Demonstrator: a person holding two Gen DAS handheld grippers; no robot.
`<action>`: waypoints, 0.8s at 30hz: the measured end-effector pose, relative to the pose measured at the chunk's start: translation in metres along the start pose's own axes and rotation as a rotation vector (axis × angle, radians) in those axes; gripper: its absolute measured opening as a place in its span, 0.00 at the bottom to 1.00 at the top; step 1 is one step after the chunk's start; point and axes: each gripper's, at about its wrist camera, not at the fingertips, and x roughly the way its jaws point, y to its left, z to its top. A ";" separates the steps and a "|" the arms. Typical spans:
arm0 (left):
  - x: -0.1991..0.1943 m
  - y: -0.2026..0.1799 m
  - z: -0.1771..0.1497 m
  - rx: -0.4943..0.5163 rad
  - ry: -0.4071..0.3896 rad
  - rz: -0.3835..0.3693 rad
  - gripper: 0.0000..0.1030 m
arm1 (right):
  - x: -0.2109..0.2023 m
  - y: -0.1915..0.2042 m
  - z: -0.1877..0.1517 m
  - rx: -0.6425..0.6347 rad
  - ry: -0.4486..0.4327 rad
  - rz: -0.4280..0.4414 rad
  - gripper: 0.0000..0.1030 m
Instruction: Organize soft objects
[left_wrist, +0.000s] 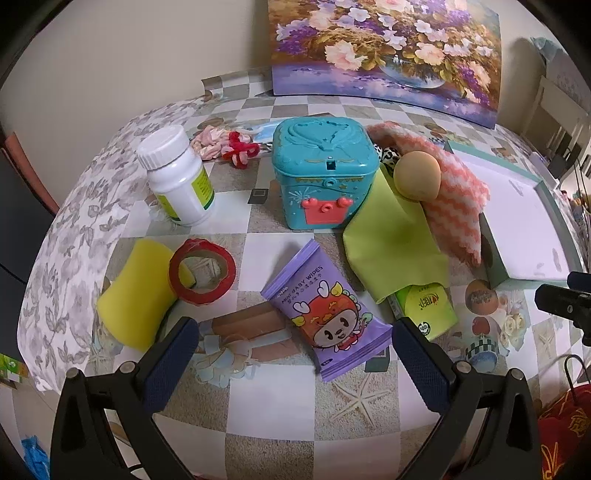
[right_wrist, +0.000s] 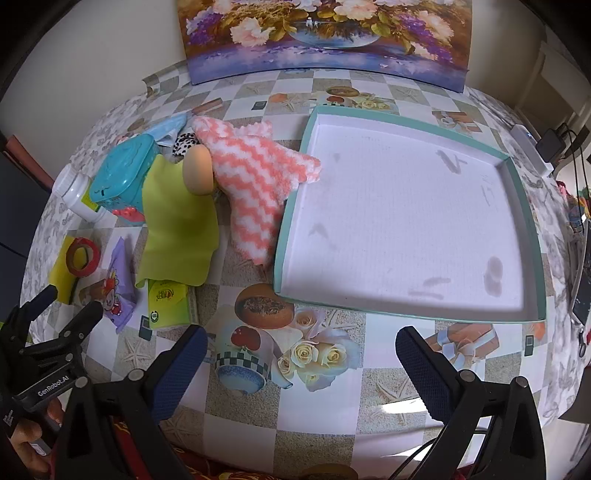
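Zigzag pink cloth (right_wrist: 255, 192) overlaps the tray (right_wrist: 524, 236) rim; both the left gripper (left_wrist: 295, 354) and right gripper (right_wrist: 301, 363) gape empty — dragging it could topple the beige egg-shaped ball (right_wrist: 199, 168) resting alongside.

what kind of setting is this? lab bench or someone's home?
Most likely a home. The table wears a printed checkered oilcloth, a flower painting leans on the wall behind it, and household bits lie about: a baby wipes pack, a pill bottle.
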 end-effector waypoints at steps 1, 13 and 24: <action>0.000 0.000 0.000 -0.001 0.000 -0.001 1.00 | 0.000 0.000 0.000 0.000 0.001 0.000 1.00; 0.001 -0.001 0.000 0.000 0.006 -0.012 1.00 | 0.001 0.001 0.000 -0.002 0.000 -0.002 1.00; 0.001 -0.001 0.000 -0.002 0.006 -0.016 1.00 | 0.001 0.001 0.001 -0.001 0.000 -0.002 1.00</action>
